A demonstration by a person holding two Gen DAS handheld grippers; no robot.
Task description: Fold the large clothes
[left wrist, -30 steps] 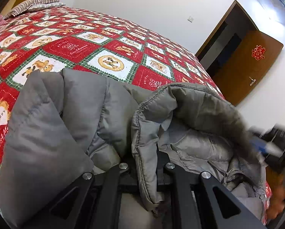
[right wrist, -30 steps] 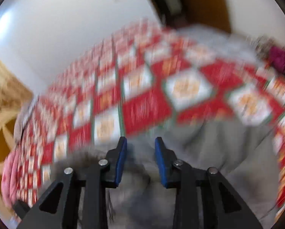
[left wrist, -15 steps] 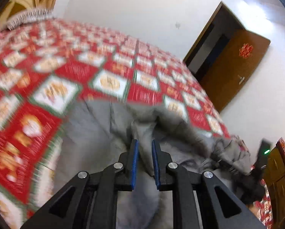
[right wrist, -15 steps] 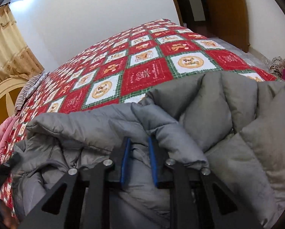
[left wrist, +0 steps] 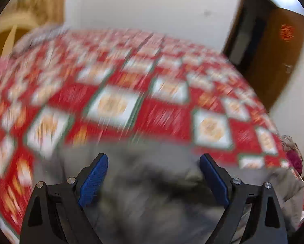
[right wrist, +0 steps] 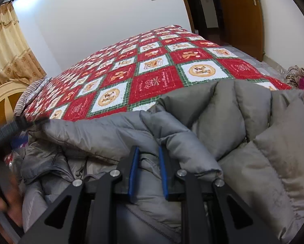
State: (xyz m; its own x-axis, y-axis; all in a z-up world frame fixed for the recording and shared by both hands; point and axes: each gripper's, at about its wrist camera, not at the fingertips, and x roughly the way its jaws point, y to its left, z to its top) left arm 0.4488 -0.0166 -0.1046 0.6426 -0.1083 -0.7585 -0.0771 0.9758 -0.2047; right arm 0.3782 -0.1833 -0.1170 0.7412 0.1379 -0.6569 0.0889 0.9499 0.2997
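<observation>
Grey padded jacket (right wrist: 223, 126) lies bunched along the near edge of a bed covered by a red, white and green patchwork quilt (right wrist: 152, 81). Beyond the jacket the quilt runs bare to the far wall, giving wide flat room across most of the bed. On the right side of the right wrist view the quilt ends near an open wooden door (right wrist: 239, 14), and a small heap of brown and magenta cloth (right wrist: 300, 77) sits past that edge. A striped pillow (right wrist: 28, 95) marks the left end, with a cream and gold headboard (right wrist: 3, 99) and a curtain (right wrist: 7, 46) behind it.

The right gripper (right wrist: 147, 152) has its blue pads drawn close together on a fold of the jacket, the padded fabric pinched between them. The left gripper (left wrist: 153, 158) hangs over the jacket (left wrist: 152, 183) with its jaws spreading wide; fabric lies below and between the fingers, but the pads do not press on it.

The left wrist view is heavily smeared by motion, so the quilt (left wrist: 111, 105) reads only as streaked squares and the jacket's folds there cannot be made out. At the left border of the right wrist view a blurred dark shape and part of a hand (right wrist: 1, 199) are cut off. The jacket's sleeves and hem cannot be told apart in the crumple.
</observation>
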